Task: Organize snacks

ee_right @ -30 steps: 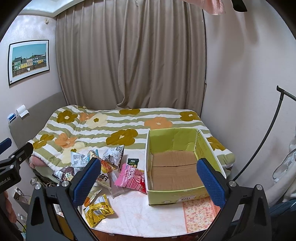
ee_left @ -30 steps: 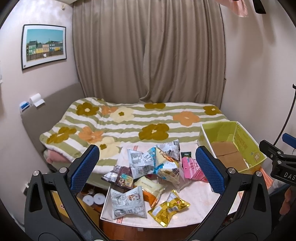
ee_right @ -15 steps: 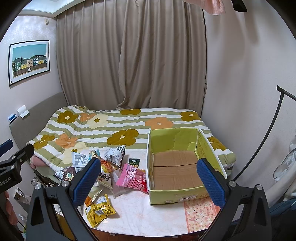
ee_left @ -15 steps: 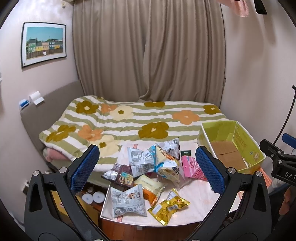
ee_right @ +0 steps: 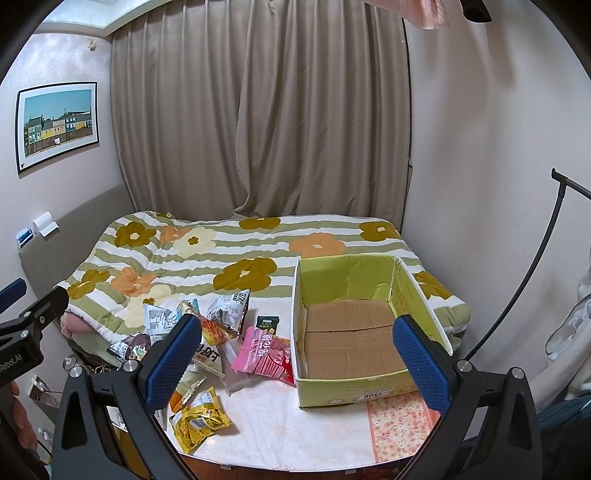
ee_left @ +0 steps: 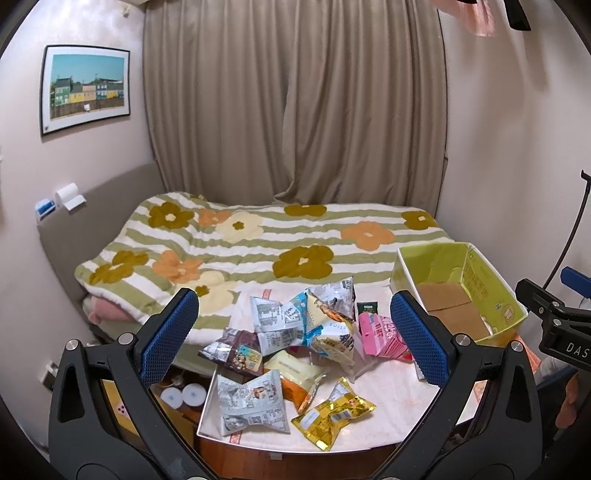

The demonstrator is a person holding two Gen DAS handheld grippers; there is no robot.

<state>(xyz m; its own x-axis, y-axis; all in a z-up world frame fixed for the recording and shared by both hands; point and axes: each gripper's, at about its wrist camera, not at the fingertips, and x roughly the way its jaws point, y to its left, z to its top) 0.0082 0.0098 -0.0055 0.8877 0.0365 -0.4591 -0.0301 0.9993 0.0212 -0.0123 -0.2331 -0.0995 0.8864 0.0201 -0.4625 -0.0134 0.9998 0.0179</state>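
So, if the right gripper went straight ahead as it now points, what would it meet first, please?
Most likely the open green cardboard box, between the open jaws of the right gripper; depth is uncertain.

Left gripper point(ee_left: 293, 341) and right gripper point(ee_right: 297, 360), both wide apart, empty, level.

1. Both views evenly lit, soft indoor light – no hard shadows on the bed point(ee_left: 258, 240) or table point(ee_right: 295, 424).
2. Bright ceiling panel point(ee_right: 74, 18) top left in the right wrist view – likely source.
3. Strong fisheye: curtain point(ee_left: 295, 110) and walls bow, black vignette at the corners.
4. Mild glare on the foil snack bags point(ee_left: 303, 321).
5. Centre sharp; edges slightly soft.
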